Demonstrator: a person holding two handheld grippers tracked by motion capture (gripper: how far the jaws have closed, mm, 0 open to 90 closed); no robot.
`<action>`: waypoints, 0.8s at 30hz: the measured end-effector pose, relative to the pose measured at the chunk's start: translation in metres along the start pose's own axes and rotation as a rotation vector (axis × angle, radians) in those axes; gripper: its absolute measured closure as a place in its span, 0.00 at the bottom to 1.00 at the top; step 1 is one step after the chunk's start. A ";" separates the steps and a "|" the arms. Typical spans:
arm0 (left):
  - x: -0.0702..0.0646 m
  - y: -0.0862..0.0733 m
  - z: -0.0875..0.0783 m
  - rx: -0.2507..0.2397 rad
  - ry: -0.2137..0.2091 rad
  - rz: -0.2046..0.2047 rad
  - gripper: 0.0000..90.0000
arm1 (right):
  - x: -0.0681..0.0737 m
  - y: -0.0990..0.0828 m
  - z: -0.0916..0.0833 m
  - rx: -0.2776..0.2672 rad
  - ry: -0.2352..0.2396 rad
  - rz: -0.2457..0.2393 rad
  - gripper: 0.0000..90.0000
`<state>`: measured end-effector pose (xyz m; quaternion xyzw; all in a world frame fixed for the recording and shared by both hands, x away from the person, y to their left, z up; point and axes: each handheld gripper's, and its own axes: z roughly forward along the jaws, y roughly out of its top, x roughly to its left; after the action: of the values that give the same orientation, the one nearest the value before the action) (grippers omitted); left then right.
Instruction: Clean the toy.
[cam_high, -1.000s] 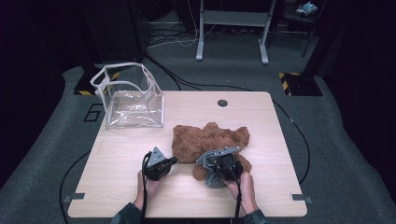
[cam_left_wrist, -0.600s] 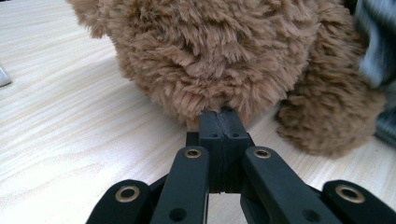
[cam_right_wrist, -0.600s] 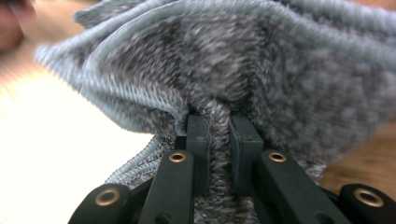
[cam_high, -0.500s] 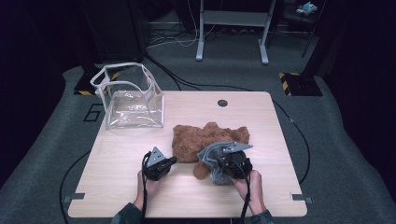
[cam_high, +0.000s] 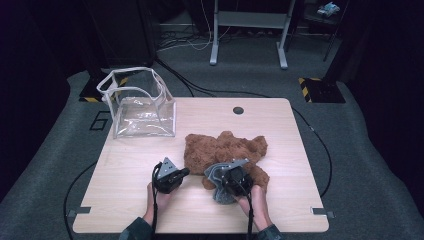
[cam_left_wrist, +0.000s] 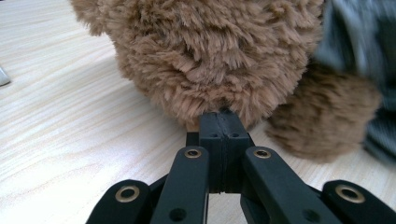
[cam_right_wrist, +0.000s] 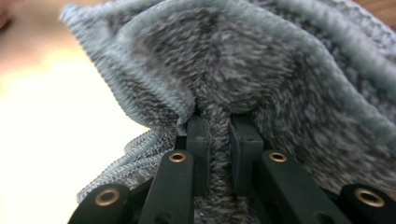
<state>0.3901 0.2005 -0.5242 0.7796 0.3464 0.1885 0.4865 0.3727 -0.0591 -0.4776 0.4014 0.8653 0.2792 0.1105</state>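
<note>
Near the front edge of the tabletop (cam_high: 125, 175), the left gripper (cam_left_wrist: 223, 122) is pinching the brown plush bear (cam_high: 225, 150) with closed fingers; the right gripper (cam_right_wrist: 219, 123) is clamping the grey knitted garment (cam_right_wrist: 261, 74). Pull slowly, keeping the bear pinned.

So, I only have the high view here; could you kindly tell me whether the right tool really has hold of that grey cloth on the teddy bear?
Observer: Yes. In the right gripper view the right tool pinches a fold of the grey knit cloth between its pads.
Operator: Thank you. And is the left tool gripping the bear?
Observer: In the left gripper view the left tool is shut, tips buried in the fur of the brown teddy bear; whether fur is pinched is hidden.
Operator: Is that part of the bear lifted?
Observer: No, it rests on the wooden table.
</note>
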 end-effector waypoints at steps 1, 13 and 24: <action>0.000 0.000 0.000 0.000 0.000 0.000 1.00 | 0.002 -0.001 0.003 0.010 0.028 -0.006 0.89; 0.000 0.000 0.000 0.000 0.000 -0.001 1.00 | -0.017 0.010 -0.046 -0.120 -0.132 0.010 0.89; 0.000 0.000 0.000 0.000 0.000 -0.001 1.00 | -0.019 0.009 -0.027 -0.070 -0.260 0.002 0.89</action>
<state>0.3902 0.2002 -0.5242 0.7796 0.3467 0.1883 0.4864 0.3795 -0.0797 -0.4507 0.4307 0.8331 0.2553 0.2353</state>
